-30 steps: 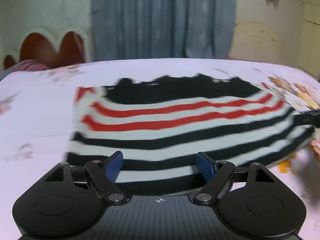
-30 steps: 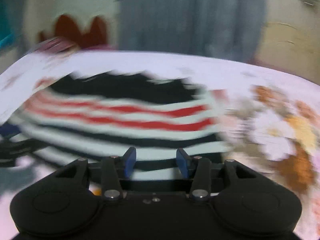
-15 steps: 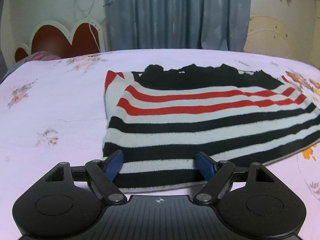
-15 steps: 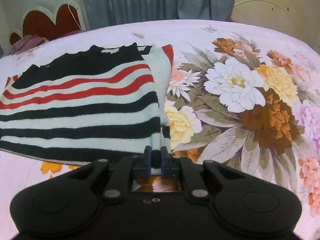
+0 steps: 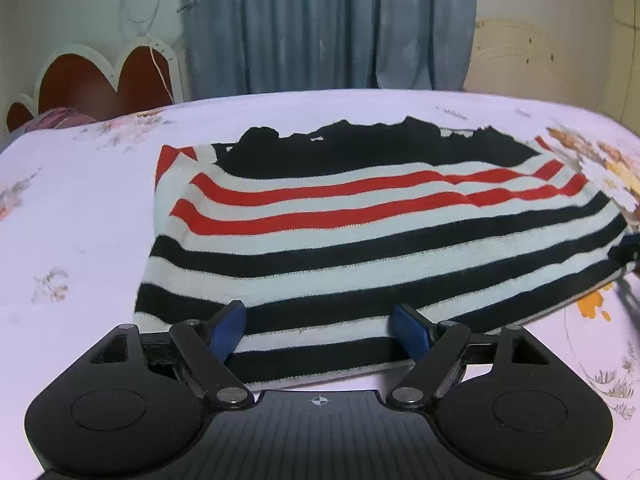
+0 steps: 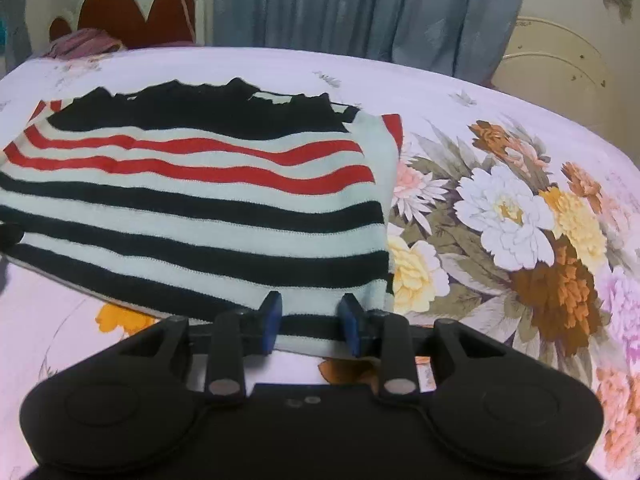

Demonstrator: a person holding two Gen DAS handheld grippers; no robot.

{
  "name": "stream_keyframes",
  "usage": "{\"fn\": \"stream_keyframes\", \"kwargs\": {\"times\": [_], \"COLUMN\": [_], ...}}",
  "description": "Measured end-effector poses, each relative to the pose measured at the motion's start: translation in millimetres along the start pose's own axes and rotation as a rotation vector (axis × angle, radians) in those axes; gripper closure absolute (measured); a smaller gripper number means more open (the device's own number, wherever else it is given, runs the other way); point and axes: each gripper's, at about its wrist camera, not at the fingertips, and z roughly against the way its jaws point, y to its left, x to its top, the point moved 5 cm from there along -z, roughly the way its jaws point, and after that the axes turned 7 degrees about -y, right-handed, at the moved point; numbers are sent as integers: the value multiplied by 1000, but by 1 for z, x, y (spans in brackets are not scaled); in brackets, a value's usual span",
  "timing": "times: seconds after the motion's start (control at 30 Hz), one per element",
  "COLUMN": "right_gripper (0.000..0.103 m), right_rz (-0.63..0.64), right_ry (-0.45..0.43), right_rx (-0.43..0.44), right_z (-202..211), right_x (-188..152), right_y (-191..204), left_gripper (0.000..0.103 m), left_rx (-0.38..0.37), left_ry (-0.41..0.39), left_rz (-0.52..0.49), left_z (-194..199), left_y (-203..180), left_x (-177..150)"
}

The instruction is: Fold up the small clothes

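One striped sweater (image 5: pixel 360 240) lies flat on the bed (image 5: pixel 80 240). Two tools, left tool (image 5: pixel 320 326) and right tool (image 6: pixel 311 322), sit at its near hem, both spread apart, gripping nothing.

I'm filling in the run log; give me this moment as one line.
task: fold small clothes | striped sweater flat on bed | left gripper open at hem | right gripper open at hem

Dim, soft indoor light; fisheye bends the edges, and the outer margins blur slightly.

Sweater (image 5: pixel 360 240) ribbed matt knit; bedsheet (image 6: pixel 500 92) smooth cloth.
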Motion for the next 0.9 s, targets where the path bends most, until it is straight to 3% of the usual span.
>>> {"fn": "stream_keyframes", "kwargs": {"times": [0.1,0.17,0.9], "right_gripper": [71,73,72], "right_rz": [-18,-32,-18], "right_ry": [-50,16,11], "right_rx": [13,14,58], "right_z": [6,-8,-6], "right_x": [11,4,0], "right_y": [-1,-3,-8], "left_gripper": [23,22,20], "left_rx": [12,16,30], "left_ry": [5,2,29], "left_rz": [13,14,22], "left_z": [-1,-2,0], "left_y": [0,-1,5], "left_x": [2,0,-1]}}
